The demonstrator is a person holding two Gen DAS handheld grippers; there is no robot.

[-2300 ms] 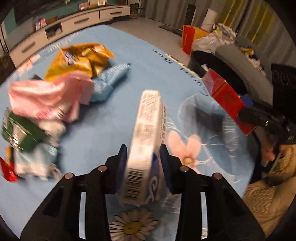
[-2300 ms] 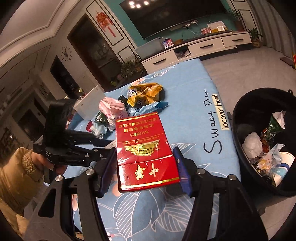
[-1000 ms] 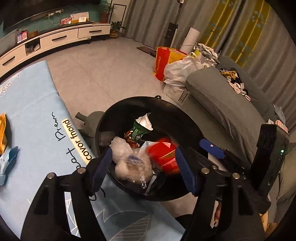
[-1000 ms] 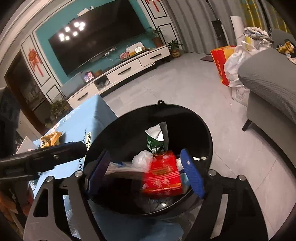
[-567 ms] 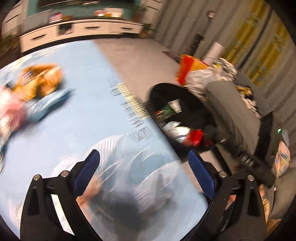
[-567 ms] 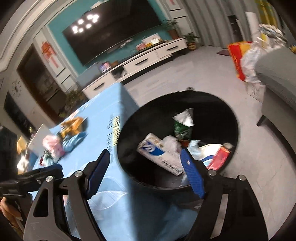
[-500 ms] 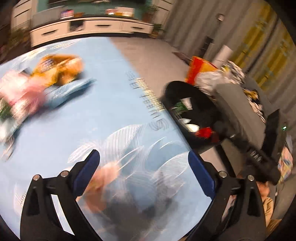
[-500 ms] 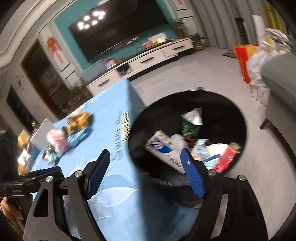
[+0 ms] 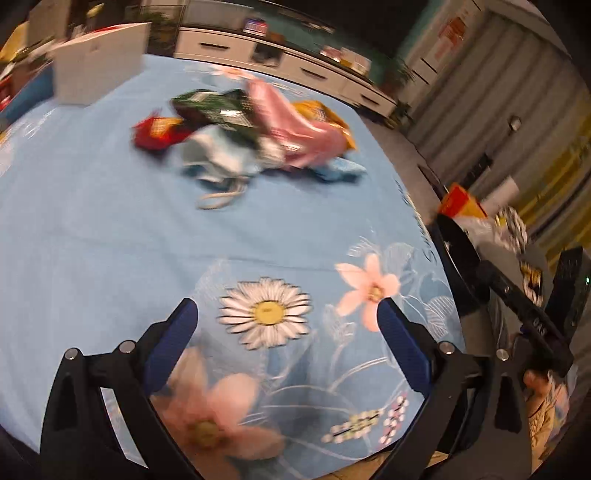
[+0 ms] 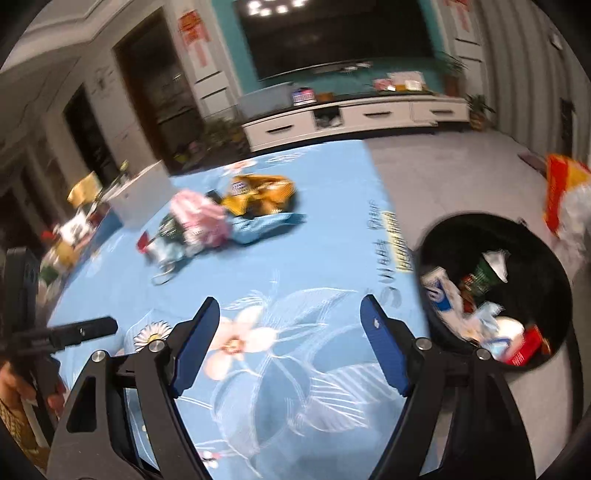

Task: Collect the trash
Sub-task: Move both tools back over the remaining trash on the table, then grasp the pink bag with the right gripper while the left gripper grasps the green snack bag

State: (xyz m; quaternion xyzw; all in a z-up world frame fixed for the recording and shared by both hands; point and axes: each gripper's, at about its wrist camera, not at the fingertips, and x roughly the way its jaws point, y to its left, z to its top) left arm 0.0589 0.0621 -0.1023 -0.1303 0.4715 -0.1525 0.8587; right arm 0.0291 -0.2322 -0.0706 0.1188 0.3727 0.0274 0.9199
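A: How do the two grippers stand?

B: Both gape wide with nothing between the fingers. The left gripper (image 9: 286,325) hangs over the flowered end of the blue tablecloth (image 9: 92,229), above a white daisy (image 9: 266,314). The right gripper (image 10: 290,332) hangs over the same cloth, above a pink flower (image 10: 236,341).

A: And the trash?

B: One heap of wrappers (image 9: 243,136) lies on the far half of the cloth, well apart from both grippers. I count roughly six pieces, though blur makes the count uncertain: a red wrapper (image 9: 155,133), a green packet (image 9: 210,105), a pink bag (image 9: 291,133), a yellow bag (image 10: 262,194), a pale blue bag (image 10: 266,225), and a whitish piece with a loop (image 9: 218,195) trailing toward the camera.

A: Touching one another?

B: Yes, they overlap; the pink one lies on top in the middle.

A: Where is the bin?

B: One black round bin (image 10: 532,236) stands on the floor just beside the cloth's edge, by the printed lettering (image 10: 391,254). Inside I can tell a white and blue box (image 10: 437,291), a green and white cup-like wrapper (image 10: 487,269), a red pack (image 10: 528,345) and crumpled pale plastic (image 10: 495,325).

A: Anything else on the table?

B: One white box (image 9: 98,70) at the far corner, apart from the heap. Beyond the table runs one long white cabinet (image 10: 354,118) with a dark screen (image 10: 332,33) above it.
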